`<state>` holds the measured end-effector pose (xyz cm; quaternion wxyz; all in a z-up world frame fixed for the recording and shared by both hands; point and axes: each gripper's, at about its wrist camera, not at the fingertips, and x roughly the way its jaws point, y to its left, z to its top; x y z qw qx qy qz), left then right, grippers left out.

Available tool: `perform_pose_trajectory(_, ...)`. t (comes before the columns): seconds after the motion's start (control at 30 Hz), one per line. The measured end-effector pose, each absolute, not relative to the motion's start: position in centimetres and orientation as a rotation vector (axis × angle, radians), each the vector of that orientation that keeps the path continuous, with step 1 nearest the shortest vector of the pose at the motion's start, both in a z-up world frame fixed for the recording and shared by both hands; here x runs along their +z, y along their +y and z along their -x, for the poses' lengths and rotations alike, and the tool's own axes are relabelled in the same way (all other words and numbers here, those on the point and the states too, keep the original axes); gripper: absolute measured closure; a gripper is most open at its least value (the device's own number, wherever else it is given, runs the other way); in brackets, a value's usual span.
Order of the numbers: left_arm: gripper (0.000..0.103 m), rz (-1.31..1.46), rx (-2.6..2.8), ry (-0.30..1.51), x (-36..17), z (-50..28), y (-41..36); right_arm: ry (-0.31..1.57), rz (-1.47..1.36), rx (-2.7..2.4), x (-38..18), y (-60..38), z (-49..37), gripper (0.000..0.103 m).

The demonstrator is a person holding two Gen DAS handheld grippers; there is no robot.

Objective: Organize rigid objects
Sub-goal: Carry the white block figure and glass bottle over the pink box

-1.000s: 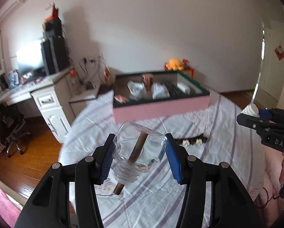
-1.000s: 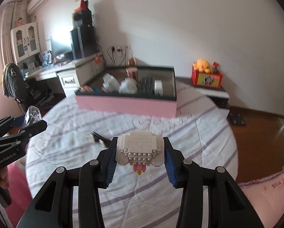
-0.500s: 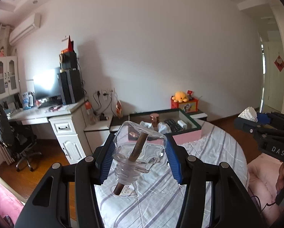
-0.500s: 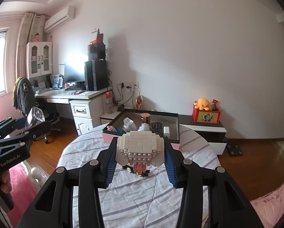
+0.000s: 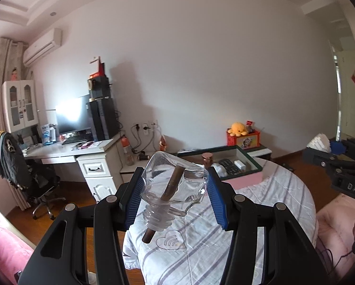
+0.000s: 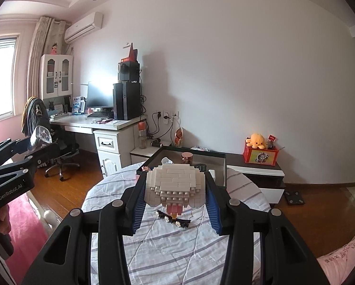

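Observation:
My left gripper (image 5: pixel 175 197) is shut on a clear glass bottle (image 5: pixel 187 185) with a brown stick through its neck, held in the air above the bed. My right gripper (image 6: pixel 176 199) is shut on a white brick-built figure (image 6: pixel 175 185) with a pink and yellow underside. Each gripper shows in the other's view: the right one (image 5: pixel 329 152) at the right edge with the white figure, the left one (image 6: pixel 38 142) at the left edge with the bottle. Beyond both lies the pink-sided open box (image 5: pixel 251 178) (image 6: pixel 221 163) on the striped bedcover (image 5: pixel 272 199) (image 6: pixel 167 249).
The box holds a copper-capped jar (image 6: pixel 186 157), a remote control (image 5: pixel 229 166) and pale items. A black strip with white beads (image 6: pixel 175 218) lies on the cover. A desk (image 6: pixel 101 123) with monitor and chair stands left; a low cabinet (image 6: pixel 258 168) with a red box and yellow plush stands right.
Both grippers rose and tilted up with their loads over the second; the views went from looking down at the bed and box to showing the wall and ceiling. Both grips are unchanged.

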<state>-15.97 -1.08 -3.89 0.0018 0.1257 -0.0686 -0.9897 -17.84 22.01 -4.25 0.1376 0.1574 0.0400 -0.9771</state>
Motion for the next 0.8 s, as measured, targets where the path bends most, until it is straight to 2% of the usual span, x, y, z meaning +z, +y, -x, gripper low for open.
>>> perform_pose_trajectory(0.43, 0.051, -0.420, -3.057, -0.282, -3.4, 22.4, 0.6, 0.127, -0.481, -2.834, -4.2, 23.0, 22.9, 0.058)
perform_pose_trajectory(0.63, 0.051, -0.474, -3.086, -0.315, -3.6, 28.4, 2.5, 0.127, -0.515, -2.839, -4.4, 23.8, 27.4, 0.058)
perform_pose_trajectory(0.8, 0.051, -0.551, -3.140, -0.257, -4.4, 34.0, 3.2, 0.130, -0.546, -2.838, -4.9, 24.3, 31.9, 0.058)
